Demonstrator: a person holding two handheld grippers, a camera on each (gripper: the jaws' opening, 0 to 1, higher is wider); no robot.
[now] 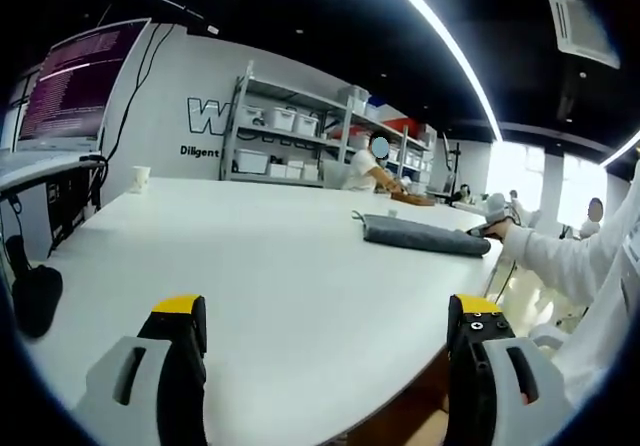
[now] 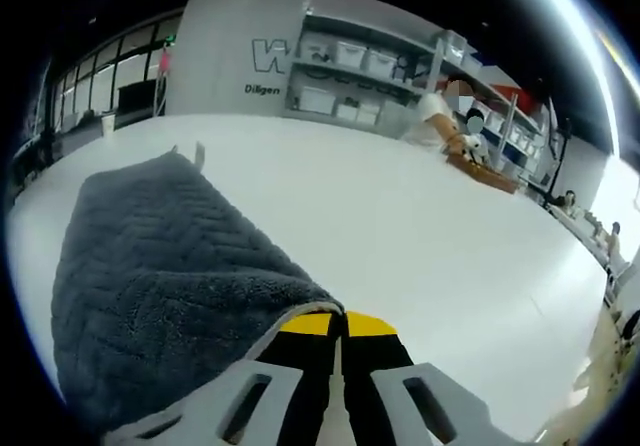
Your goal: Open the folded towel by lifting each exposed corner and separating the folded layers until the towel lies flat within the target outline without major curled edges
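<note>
The left gripper [image 1: 325, 316] was held low over the near edge of the white table [image 1: 250, 256], its two yellow-tipped jaws spread wide apart with nothing between them. In the left gripper view the folded grey towel [image 1: 425, 236] lay well ahead and to the right on the tabletop, near the table's right edge, still folded into a thick flat bundle. The right gripper [image 1: 487, 228] was seen there as a small shape at the towel's right end, carried by a white-sleeved arm [image 1: 560, 261] (contact could not be judged at that size).

In the right gripper view the right gripper [image 2: 340, 324] had its jaws drawn together, yellow tips meeting with barely a slit between them. The towel [image 2: 160, 286] lay immediately to the left of the jaws, its near corner reaching the left tip; whether any cloth was caught between the tips could not be determined. The towel's herringbone weave and a small tag [image 2: 199, 153] at its far edge were visible.

Beyond the table stood a shelving rack [image 1: 290, 131] with white bins against a lettered wall, a paper cup [image 1: 140, 178] on the far left of the table, and a monitor [image 1: 80, 86] at left. A seated person [image 1: 370, 166] worked at the far end.
</note>
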